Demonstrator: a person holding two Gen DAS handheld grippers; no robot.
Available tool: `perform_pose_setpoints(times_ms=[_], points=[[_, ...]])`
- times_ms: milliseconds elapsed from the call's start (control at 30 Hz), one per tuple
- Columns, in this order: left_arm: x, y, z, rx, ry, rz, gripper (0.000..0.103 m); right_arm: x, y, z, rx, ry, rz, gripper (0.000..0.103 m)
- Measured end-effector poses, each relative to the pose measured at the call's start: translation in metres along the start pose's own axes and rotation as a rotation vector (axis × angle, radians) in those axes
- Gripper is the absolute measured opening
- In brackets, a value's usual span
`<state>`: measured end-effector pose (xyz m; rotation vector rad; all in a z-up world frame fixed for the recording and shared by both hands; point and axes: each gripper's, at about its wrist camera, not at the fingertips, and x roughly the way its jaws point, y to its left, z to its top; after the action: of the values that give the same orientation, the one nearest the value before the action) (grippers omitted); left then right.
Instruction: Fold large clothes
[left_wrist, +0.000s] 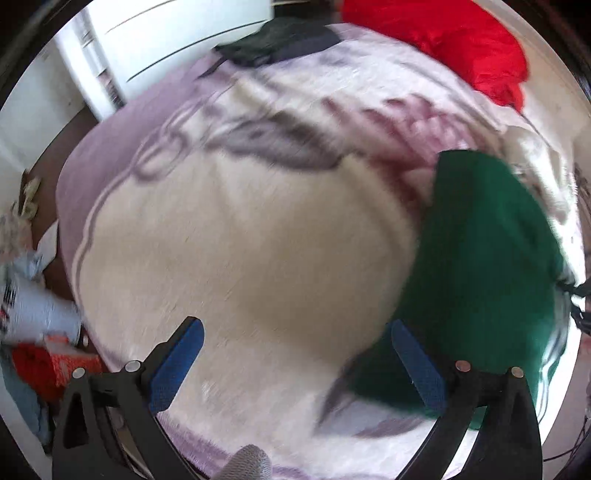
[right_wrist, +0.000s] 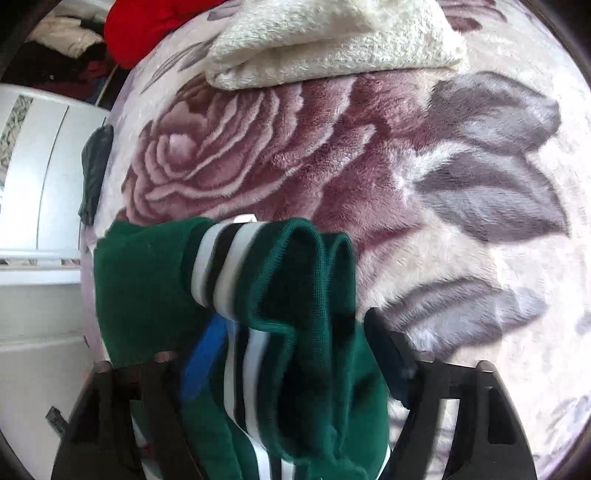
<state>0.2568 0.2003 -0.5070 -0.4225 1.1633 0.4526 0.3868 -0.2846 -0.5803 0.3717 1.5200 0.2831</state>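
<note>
On the floral plush blanket lies the green sweater, its striped cuff bunched between the right gripper fingers, which clamp it. Left gripper hangs above the blanket, jaws wide and empty. A folded cream towel rests nearby.

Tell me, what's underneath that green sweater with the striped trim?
The green sweater lies on a floral plush blanket, its folds bunched between the right gripper fingers. What's beneath the blanket is covered.
</note>
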Motion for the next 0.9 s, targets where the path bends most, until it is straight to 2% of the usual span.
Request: perform_pose_setpoints(times_ms=[33,67,133,200,300,367,433,500,600,667,733,767,800,833,900], points=[[-0.007,-0.012,0.003,0.018,-0.009,-0.003,0.103,-0.006,0.002,-0.001,0.016,-0.009,0.009,0.015],[-0.012,-0.026,0.013,0.052,-0.03,-0.013,0.103,-0.019,0.005,-0.003,0.031,-0.033,0.045,0.012],[-0.015,-0.049,0.024,0.09,-0.044,-0.048,0.103,-0.047,0.01,-0.008,0.061,-0.076,0.114,0.011],[-0.008,-0.062,0.033,0.11,-0.042,-0.084,0.103,-0.074,0.01,-0.009,0.079,-0.124,0.142,0.011],[0.017,-0.086,0.039,0.155,0.003,-0.082,0.103,-0.066,-0.015,0.006,0.175,-0.093,0.104,0.011],[0.034,-0.095,0.035,0.165,0.042,-0.096,0.103,-0.037,-0.034,0.017,0.204,-0.026,0.021,0.014],[0.045,-0.099,0.031,0.167,0.081,-0.095,0.103,-0.001,-0.046,0.02,0.195,0.083,-0.003,0.025],[0.049,-0.1,0.026,0.171,0.095,-0.087,0.103,0.012,-0.055,0.014,0.192,0.162,0.041,0.069],[0.046,-0.097,0.019,0.152,0.098,-0.105,0.103,0.01,-0.063,-0.011,0.189,0.185,0.18,0.082],[0.045,-0.095,0.017,0.137,0.096,-0.113,0.103,0.017,-0.062,-0.037,0.167,0.248,0.213,0.086],[0.041,-0.097,0.015,0.148,0.085,-0.09,0.103,0.027,-0.057,-0.069,0.167,0.289,0.165,0.086],[0.038,-0.099,0.014,0.159,0.08,-0.078,0.103,0.028,-0.053,-0.08,0.154,0.3,0.106,0.083],[0.033,-0.102,0.013,0.178,0.073,-0.065,0.103,0.023,-0.05,-0.09,0.141,0.286,0.004,0.083],[0.03,-0.105,0.013,0.195,0.065,-0.056,0.103,0.011,-0.048,-0.098,0.135,0.233,-0.067,0.083],[0.023,-0.109,0.01,0.228,0.049,-0.029,0.103,-0.019,-0.048,-0.111,0.143,0.108,-0.114,0.083]])
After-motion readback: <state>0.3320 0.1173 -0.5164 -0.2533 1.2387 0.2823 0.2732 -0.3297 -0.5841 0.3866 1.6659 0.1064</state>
